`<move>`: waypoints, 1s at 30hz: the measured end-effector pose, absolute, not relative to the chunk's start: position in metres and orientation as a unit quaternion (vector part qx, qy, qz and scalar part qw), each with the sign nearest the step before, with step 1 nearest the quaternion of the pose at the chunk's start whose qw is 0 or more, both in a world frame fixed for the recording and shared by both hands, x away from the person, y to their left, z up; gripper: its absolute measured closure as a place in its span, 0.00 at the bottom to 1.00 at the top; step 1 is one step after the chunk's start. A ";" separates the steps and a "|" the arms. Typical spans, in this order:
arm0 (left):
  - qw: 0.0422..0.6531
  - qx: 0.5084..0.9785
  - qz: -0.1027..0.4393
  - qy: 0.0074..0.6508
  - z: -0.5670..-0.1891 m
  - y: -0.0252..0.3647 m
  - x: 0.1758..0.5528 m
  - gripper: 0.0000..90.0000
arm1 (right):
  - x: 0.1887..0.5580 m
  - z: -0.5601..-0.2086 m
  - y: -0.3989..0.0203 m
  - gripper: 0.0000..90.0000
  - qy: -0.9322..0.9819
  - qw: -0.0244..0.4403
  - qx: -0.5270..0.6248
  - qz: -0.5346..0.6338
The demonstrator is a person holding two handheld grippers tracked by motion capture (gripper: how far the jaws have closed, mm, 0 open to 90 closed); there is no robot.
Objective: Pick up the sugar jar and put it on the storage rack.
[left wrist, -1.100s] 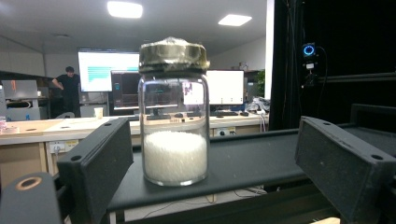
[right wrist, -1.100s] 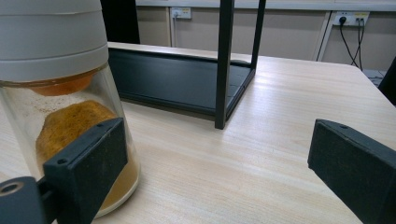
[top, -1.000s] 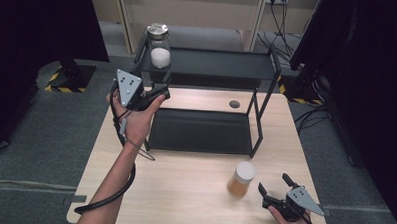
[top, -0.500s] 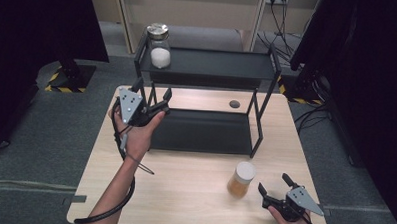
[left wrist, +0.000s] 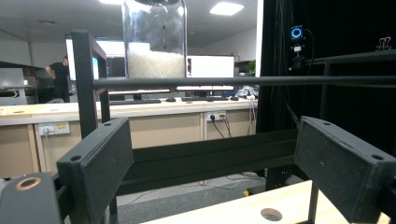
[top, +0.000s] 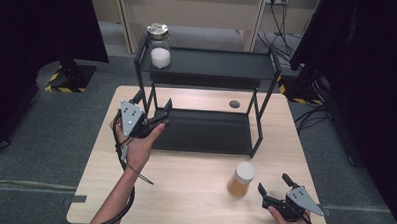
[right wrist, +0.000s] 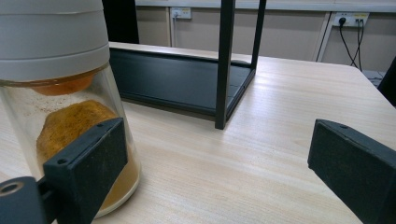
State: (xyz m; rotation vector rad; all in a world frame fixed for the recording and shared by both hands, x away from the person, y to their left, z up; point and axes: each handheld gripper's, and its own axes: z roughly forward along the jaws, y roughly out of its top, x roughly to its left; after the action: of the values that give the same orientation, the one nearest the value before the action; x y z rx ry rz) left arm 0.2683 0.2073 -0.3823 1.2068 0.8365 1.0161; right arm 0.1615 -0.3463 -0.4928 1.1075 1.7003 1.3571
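A black two-tier rack (top: pixel 213 67) stands on the wooden table (top: pixel 193 192). A glass jar of white grains (top: pixel 159 51) with a metal lid sits on the top shelf's left end. My left gripper (top: pixel 154 101) is open at the rack's left front post, and its own view looks up at the jar of white grains (left wrist: pixel 154 42) between the open left gripper (left wrist: pixel 210 154). A white-lidded jar of orange-brown powder (top: pixel 241 179) stands on the table at the front right. My right gripper (top: pixel 274 184) is open just right of it. The orange-brown jar (right wrist: pixel 60 93) stands outside the jaws of my right gripper (right wrist: pixel 219 158), behind the left one.
The rack's lower tray (top: pixel 206 132) holds nothing. A round cable hole (top: pixel 234 104) lies in the table behind the rack. Black curtains flank both sides, and a rack post (right wrist: pixel 224 60) stands ahead of the right gripper.
My left gripper has come down from beside the top shelf to the level of the rack's lower left corner. The right gripper and both jars have stayed put.
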 end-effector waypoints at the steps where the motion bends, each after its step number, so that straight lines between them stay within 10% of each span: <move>1: 0.626 0.527 0.443 0.365 -0.384 0.208 0.267 0.12 | 0.162 -0.493 -0.346 0.05 0.654 0.343 0.426 0.523; 30: 0.618 0.543 0.426 0.377 -0.437 0.215 0.240 0.12 | 0.161 -0.493 -0.346 0.06 0.654 0.343 0.426 0.522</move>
State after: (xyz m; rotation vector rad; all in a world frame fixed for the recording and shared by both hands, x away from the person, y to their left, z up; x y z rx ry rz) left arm 0.2397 0.2147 -0.4373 1.2485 0.8664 0.9810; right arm 0.1613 -0.3455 -0.4930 1.1058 1.7002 1.3577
